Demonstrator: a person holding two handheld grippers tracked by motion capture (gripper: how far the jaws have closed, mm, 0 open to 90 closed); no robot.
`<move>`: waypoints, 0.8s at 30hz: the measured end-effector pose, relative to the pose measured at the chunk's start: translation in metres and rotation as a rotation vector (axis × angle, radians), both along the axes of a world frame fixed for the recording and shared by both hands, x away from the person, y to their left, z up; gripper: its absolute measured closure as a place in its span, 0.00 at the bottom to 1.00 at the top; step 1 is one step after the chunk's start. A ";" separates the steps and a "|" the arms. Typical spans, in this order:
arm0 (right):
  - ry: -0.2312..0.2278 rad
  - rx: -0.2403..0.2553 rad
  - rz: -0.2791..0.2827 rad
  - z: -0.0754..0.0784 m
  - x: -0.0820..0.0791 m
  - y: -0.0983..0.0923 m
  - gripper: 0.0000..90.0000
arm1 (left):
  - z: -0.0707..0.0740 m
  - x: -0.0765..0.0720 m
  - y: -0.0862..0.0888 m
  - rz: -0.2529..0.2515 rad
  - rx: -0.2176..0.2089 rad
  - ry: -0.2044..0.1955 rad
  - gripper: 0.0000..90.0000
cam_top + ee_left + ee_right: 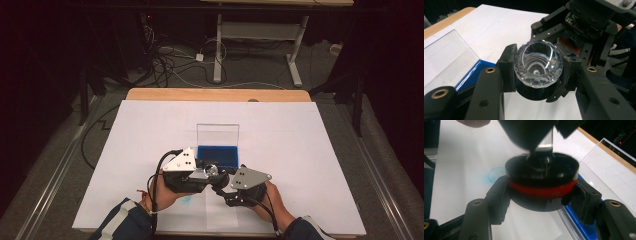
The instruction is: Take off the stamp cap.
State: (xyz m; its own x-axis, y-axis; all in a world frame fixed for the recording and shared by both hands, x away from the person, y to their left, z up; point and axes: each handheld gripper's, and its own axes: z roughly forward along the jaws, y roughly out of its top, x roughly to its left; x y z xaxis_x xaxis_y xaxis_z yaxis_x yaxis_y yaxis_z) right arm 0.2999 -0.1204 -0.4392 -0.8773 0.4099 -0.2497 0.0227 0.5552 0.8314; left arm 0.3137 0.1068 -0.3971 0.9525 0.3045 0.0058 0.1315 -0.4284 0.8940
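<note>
The left gripper [537,68] has its jaws pinched on a faceted clear glass knob [537,64], one pad on each flank, the hollow of the glass facing the camera. The right gripper [541,192] is closed on a black disc with a red band [541,185], which sits on the metal neck below the knob; I judge the two parts are being screwed together or apart. Both are held in the air just above the near middle of the white sheet [300,150], in front of the open blue case [218,154] with its clear lid upright.

Risks, as judged: the facets give the left pads little purchase, so a twist could spin the glass loose. The right pads catch only the rim; a skewed pull could drop the disc onto the case edge. A blue smear [495,174] on the sheet suggests something nearby sheds colour.
</note>
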 end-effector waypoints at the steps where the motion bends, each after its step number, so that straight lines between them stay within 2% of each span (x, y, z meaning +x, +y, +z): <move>1: -0.001 -0.008 -0.004 0.000 0.000 0.000 0.43 | 0.001 0.000 0.001 0.009 -0.006 -0.004 0.60; 5: -0.009 -0.016 -0.007 0.001 0.000 0.000 0.43 | 0.002 0.002 0.005 0.005 -0.011 0.005 0.60; 15: -0.003 -0.023 -0.020 0.002 0.001 -0.006 0.43 | 0.004 0.002 0.009 0.018 -0.012 -0.005 0.60; 20: -0.002 -0.033 -0.033 0.002 0.001 -0.012 0.43 | 0.005 0.003 0.013 0.025 -0.010 -0.004 0.60; 23: -0.004 -0.030 -0.049 0.006 0.003 -0.023 0.43 | 0.006 0.004 0.018 0.041 -0.011 -0.003 0.60; 24: -0.006 -0.030 -0.055 0.007 0.003 -0.025 0.43 | 0.005 0.005 0.019 0.045 0.002 -0.005 0.60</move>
